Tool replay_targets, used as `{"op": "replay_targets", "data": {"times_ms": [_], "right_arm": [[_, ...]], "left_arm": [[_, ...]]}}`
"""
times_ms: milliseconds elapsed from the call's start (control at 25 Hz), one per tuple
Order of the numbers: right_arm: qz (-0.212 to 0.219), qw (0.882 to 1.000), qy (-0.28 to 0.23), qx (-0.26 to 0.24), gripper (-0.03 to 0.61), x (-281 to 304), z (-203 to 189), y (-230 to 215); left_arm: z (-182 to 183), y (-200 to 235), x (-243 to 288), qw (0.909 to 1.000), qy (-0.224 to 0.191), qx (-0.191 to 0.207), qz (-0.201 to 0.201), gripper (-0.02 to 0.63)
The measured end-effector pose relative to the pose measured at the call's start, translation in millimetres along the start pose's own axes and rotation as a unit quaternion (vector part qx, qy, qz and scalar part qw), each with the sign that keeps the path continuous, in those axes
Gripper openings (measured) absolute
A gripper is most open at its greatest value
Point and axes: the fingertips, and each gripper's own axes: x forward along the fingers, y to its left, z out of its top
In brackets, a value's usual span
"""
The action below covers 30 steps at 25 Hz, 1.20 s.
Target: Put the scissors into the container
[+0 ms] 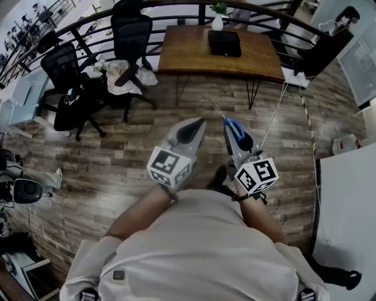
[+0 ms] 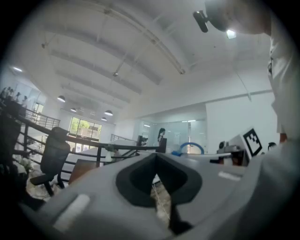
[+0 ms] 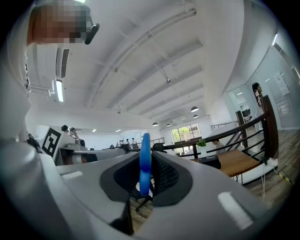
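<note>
Scissors [image 3: 145, 157] pinched in level right gripper [image 1: 235, 134], left gripper [image 1: 196, 126] level, closed

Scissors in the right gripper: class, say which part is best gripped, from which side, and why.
Grip the blue handle, coming from the person's side. The scissors point their thin blades forward, away from the person, so the thicker handle loop faces the right gripper, whose jaws are shut on it.

Just a wooden table [image 1: 188, 56] with a black case [image 1: 224, 43] and a little potted plant [image 1: 218, 16] by its far edge, black office chairs [image 1: 130, 35] off its left end.
</note>
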Motion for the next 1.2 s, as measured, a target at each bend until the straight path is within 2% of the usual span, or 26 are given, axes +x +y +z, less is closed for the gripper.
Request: {"op": "replay_targets", "data": {"times_ms": [280,480,720,960,1200], "right_arm": [[0.003,1.0,0.005,0.004,0.057,6.5,-2.6,-9.0],[0.014,1.0,0.009,0.026,0.057,16.3,-2.2,-21.3],[0.022,1.0,0.008,0.018,0.057,32.4,-3.0,-49.0],[0.025,0.999,0.007,0.02,0.057,48.2,0.0,-101.9],[0.029,0.999,0.007,0.026,0.057,62.0,11.2,-191.0]], "left_arm": [[-5.4,5.7,10.4,1.0,0.005,-0.003,0.002,0.003],[-6.4,13.5,24.3,0.9999,0.008,-0.008,0.003,0.003],[-13.1,28.6,56.0,0.9999,0.012,-0.007,0.007,0.003],[-21.9,41.9,112.3,0.9998,0.018,-0.007,0.007,0.003],[-31.1,44.0,208.3,0.9996,0.025,-0.001,-0.011,0.003]]}}
